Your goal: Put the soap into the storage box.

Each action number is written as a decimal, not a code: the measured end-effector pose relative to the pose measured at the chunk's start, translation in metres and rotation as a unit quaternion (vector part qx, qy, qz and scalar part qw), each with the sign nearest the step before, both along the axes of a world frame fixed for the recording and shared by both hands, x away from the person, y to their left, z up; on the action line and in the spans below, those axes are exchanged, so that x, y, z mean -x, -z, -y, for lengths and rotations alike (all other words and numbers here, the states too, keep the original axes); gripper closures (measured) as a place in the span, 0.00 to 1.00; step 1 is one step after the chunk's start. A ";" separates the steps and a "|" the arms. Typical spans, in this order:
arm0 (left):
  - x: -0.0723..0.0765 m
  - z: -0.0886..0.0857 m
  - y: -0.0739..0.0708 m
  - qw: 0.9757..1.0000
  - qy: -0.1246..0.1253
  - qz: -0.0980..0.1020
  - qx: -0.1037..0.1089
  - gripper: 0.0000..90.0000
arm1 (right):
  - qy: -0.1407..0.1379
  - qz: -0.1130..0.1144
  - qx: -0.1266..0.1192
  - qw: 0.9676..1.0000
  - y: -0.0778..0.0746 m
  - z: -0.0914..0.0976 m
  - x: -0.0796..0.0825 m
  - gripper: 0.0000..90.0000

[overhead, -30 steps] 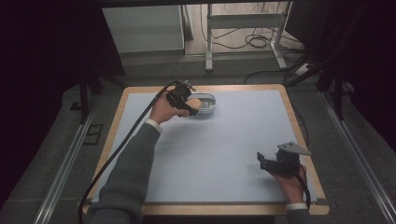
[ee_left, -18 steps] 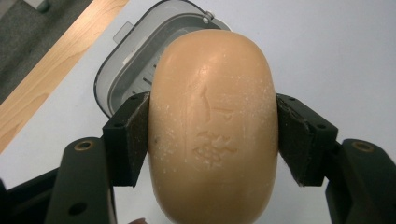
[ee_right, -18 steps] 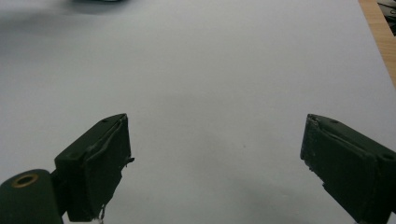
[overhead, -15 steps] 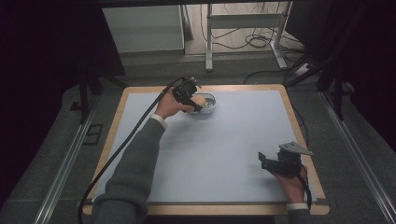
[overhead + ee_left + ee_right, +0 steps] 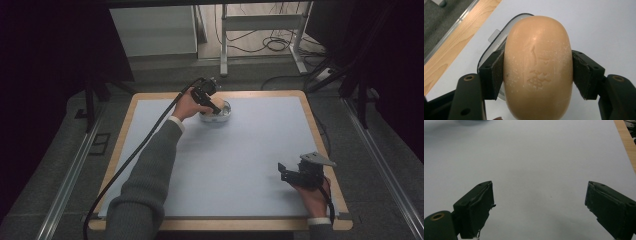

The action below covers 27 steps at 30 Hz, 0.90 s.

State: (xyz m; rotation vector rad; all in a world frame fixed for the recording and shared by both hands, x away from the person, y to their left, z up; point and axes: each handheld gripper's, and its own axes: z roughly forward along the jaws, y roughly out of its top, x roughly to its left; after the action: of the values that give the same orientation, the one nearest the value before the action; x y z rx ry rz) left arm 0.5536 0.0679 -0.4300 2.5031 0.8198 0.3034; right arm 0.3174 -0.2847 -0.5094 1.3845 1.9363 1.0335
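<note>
Carried toward the table's far edge since a second ago, the left gripper (image 5: 216, 104) now holds the soap bar (image 5: 537, 67) clamped just above the soap dish (image 5: 218, 113); only the release remains. Well away from the dish, the right gripper (image 5: 286, 174) rests with jaws wide and empty.

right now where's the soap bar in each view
High view: the soap bar is at the far middle of the table, mostly hidden under the left gripper, over the clear dish.
Left gripper view: it sits dead centre, clamped between the two pads, the dish behind it.
Right gripper view: I can't make it out.
Shared landmark: the pale blue mat with its wooden table edge.
</note>
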 end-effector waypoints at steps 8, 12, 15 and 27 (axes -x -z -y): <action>-0.011 0.005 0.014 1.000 -0.001 -0.016 -0.010 0.36 | 0.002 -0.003 0.002 1.000 0.003 0.001 -0.001 0.09; -0.014 0.005 0.019 1.000 -0.004 -0.014 -0.017 0.36 | 0.000 -0.005 0.003 1.000 0.003 0.000 -0.001 0.09; -0.016 0.006 0.021 1.000 -0.005 -0.014 -0.017 0.36 | 0.000 -0.005 0.004 1.000 0.003 0.000 -0.001 0.09; -0.021 0.013 0.024 1.000 -0.010 -0.005 -0.003 0.36 | 0.002 -0.004 0.003 1.000 0.003 0.002 -0.001 0.09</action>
State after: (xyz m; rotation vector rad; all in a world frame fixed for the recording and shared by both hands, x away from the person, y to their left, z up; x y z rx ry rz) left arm 0.5742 0.0550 -0.4540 2.5048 0.8502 0.3011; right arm 0.3184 -0.2862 -0.5123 1.3902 1.9391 1.0202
